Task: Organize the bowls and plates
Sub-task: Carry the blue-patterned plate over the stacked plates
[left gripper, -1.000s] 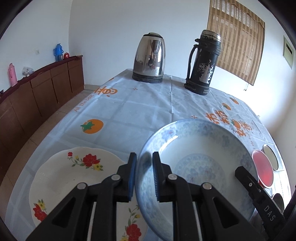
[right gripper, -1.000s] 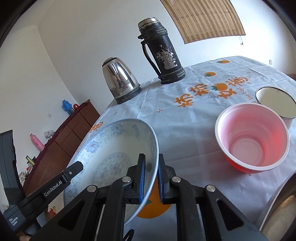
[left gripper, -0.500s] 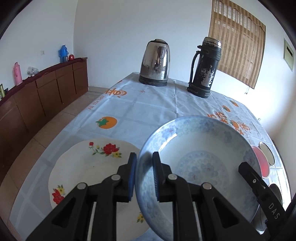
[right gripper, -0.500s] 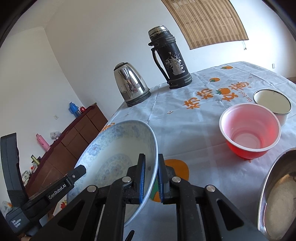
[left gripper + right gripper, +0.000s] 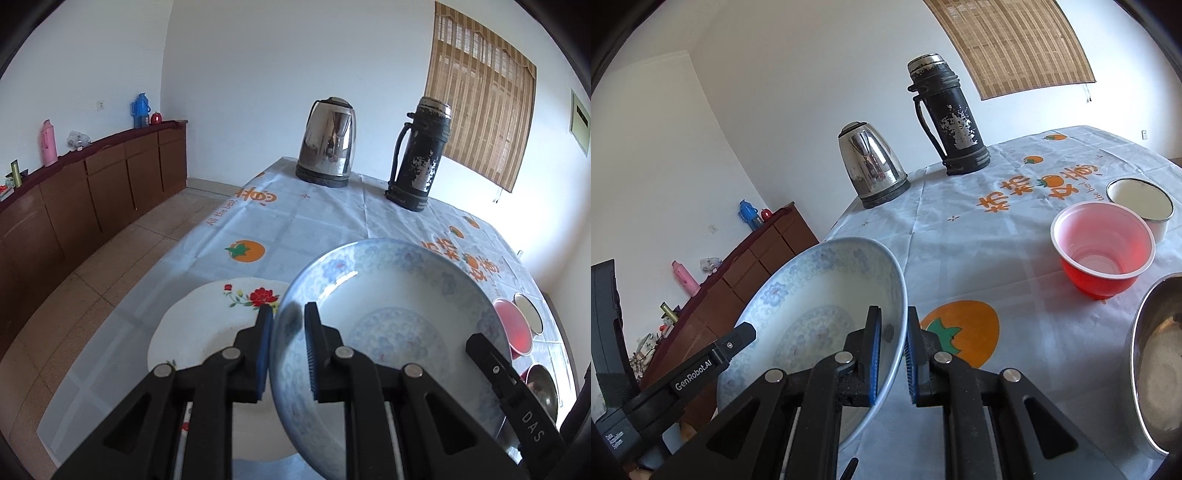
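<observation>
A blue-patterned deep plate (image 5: 391, 317) hangs above the table, gripped from both sides. My left gripper (image 5: 288, 328) is shut on its left rim. My right gripper (image 5: 892, 332) is shut on its right rim, with the blue plate (image 5: 816, 306) spreading to the left. Under and left of it a white plate with red flowers (image 5: 218, 317) lies flat on the tablecloth. To the right stand a red plastic bowl (image 5: 1102, 251), a white enamel bowl (image 5: 1139, 199) and a steel bowl (image 5: 1156, 354).
A steel kettle (image 5: 327, 142) and a worn black thermos (image 5: 419, 155) stand at the far end of the table. The left table edge (image 5: 122, 325) drops to a tiled floor, with a brown sideboard (image 5: 81, 192) along the wall. Orange prints mark the cloth.
Both grippers drew back toward the near end of the table and rose a little with the blue plate; the kettle, thermos and bowls look farther off. The flowered plate now lies mostly under the blue one.
</observation>
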